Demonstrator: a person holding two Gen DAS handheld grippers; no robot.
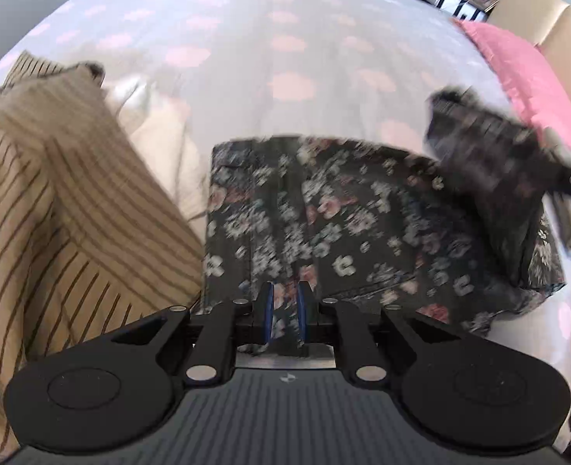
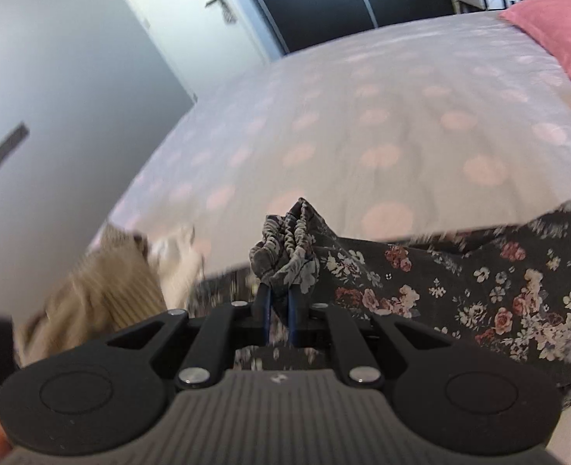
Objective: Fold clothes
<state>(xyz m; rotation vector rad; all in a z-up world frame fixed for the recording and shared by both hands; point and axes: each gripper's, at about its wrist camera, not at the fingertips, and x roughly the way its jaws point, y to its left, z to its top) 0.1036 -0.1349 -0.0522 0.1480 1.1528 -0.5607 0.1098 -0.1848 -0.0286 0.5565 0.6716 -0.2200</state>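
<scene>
On the bed (image 1: 246,19), the dark floral garment (image 1: 324,213) lies spread beside a tan striped garment (image 1: 53,193). Your left tool (image 1: 284,306) is clamped on its near edge. Your right tool (image 2: 277,306) pinches its bunched elastic band, raised above the cover.

blurred: right tool (image 1: 475,143) | cut off: striped garment (image 1: 53,201)

The bed (image 1: 285,38) lies open beyond the floral garment (image 1: 343,213); a striped beige garment (image 1: 53,193) crowds the left, a pink pillow (image 1: 525,77) the right edge.
</scene>
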